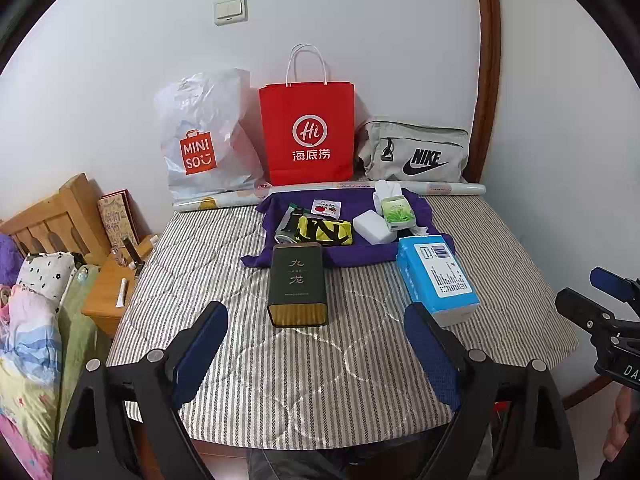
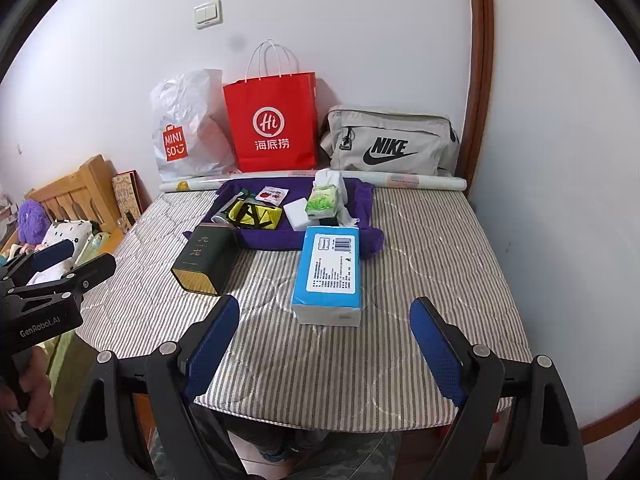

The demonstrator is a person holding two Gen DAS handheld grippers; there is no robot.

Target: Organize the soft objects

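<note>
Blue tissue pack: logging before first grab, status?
Both tongs open, empty. Blue plastic-wrapped tissue pack untouched on striped mat. Dark green tin beside it, apart.

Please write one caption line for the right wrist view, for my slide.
Open right tongs hover above a striped padded table facing a blue tissue pack.

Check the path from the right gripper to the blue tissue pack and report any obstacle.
Nothing visible blocks it. The right gripper, jaws open, faces the blue tissue pack across bare striped mattress; the green tin lies off to the left.

Blue tissue pack [image 2: 326,276] flat beside cluttered purple cloth [image 2: 280,238]
</note>
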